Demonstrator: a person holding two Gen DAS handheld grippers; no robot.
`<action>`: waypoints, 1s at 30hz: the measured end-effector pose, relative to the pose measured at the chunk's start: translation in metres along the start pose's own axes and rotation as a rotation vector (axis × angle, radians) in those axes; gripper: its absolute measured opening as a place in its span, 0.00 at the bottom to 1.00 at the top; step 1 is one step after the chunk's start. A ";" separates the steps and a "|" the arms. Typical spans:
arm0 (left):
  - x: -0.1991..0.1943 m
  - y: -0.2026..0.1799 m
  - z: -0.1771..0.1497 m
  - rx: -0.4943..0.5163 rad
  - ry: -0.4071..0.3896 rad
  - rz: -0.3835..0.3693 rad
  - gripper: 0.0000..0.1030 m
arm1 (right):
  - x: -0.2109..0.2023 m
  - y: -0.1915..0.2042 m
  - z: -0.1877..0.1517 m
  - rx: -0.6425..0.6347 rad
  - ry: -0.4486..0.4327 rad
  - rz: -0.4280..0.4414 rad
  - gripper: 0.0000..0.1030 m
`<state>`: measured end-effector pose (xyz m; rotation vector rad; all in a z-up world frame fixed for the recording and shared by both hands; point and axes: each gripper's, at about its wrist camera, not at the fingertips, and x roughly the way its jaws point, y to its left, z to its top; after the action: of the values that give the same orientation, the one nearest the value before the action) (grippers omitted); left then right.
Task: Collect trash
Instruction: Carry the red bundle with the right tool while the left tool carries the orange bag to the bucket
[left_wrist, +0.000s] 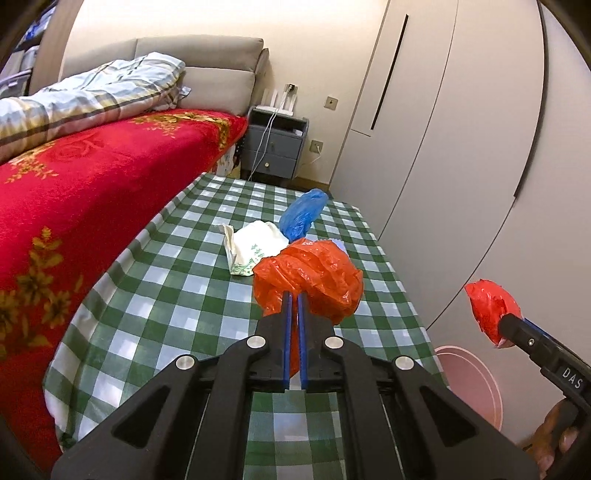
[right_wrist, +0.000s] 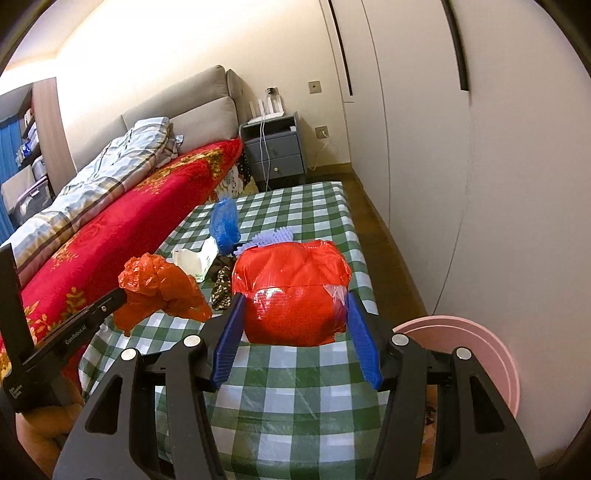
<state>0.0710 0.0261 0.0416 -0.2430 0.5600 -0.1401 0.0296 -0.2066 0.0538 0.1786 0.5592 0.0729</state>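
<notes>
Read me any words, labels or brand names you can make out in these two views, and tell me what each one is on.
"DAS": white letters on the black body of the right hand-held gripper, left wrist view.
"GenRobot.AI": on the black body of the left hand-held gripper, right wrist view.
Small white label lower on that same body: too small to read.
Green print on the white carton: too blurred to read.

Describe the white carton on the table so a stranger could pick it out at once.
Start at the green-checked table beside the red bed. Near its middle lies the white carton, tipped on its side with green print. It sits just left of the blue plastic bag, and it is the only white, boxy thing among crumpled plastic.
</notes>
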 end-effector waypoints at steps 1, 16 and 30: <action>-0.002 0.000 0.000 -0.001 -0.003 -0.005 0.03 | -0.002 -0.001 0.000 0.001 0.000 -0.004 0.53; -0.016 -0.015 -0.004 0.034 -0.018 -0.044 0.03 | -0.026 -0.007 -0.002 -0.006 -0.029 -0.053 0.53; -0.022 -0.034 -0.008 0.066 -0.028 -0.106 0.03 | -0.045 -0.028 -0.002 0.030 -0.040 -0.119 0.53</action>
<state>0.0463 -0.0043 0.0551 -0.2097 0.5136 -0.2571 -0.0088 -0.2391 0.0702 0.1755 0.5307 -0.0547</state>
